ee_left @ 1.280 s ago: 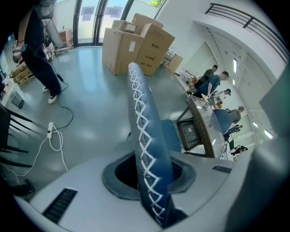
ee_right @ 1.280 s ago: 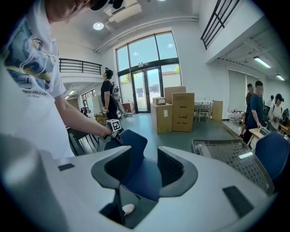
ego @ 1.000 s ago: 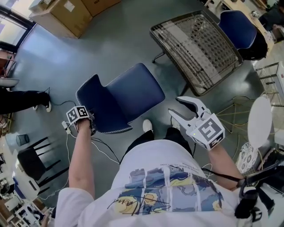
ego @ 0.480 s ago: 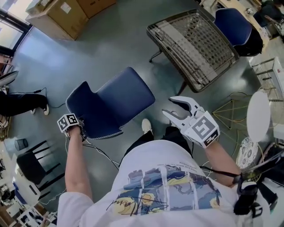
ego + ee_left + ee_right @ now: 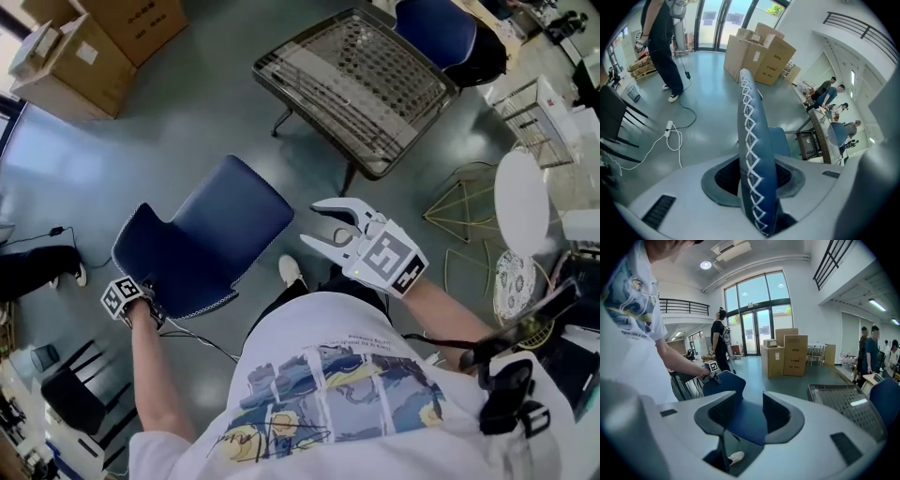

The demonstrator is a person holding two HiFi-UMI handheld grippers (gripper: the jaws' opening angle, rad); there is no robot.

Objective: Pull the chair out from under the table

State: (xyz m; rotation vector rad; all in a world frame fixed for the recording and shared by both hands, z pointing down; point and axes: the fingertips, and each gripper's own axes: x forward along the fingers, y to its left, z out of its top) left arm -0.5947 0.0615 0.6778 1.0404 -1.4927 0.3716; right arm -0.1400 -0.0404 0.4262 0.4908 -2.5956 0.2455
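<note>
The blue chair [image 5: 230, 220] stands on the grey floor, apart from the wire-mesh table [image 5: 352, 80]. My left gripper [image 5: 150, 305] is at the top edge of the chair's back [image 5: 754, 159]. The stitched edge runs between its jaws, which are opening, and the pads show on both sides of it. My right gripper [image 5: 312, 222] hangs open over the floor by the seat's near corner, with nothing between its fingers. In the right gripper view the seat [image 5: 745, 420] lies beyond the right gripper [image 5: 749, 416], and the table [image 5: 848, 408] is at the right.
Cardboard boxes [image 5: 103, 37] stand at the far left. A second blue chair [image 5: 436, 28] sits behind the table. A white round top [image 5: 520, 202] and a gold wire frame [image 5: 469, 216] are at the right. A black chair [image 5: 75, 398] and a floor cable [image 5: 202, 336] lie left.
The chair has slid farther from the table, toward the lower left, with my left gripper at its back. My right gripper has drifted slightly left.
</note>
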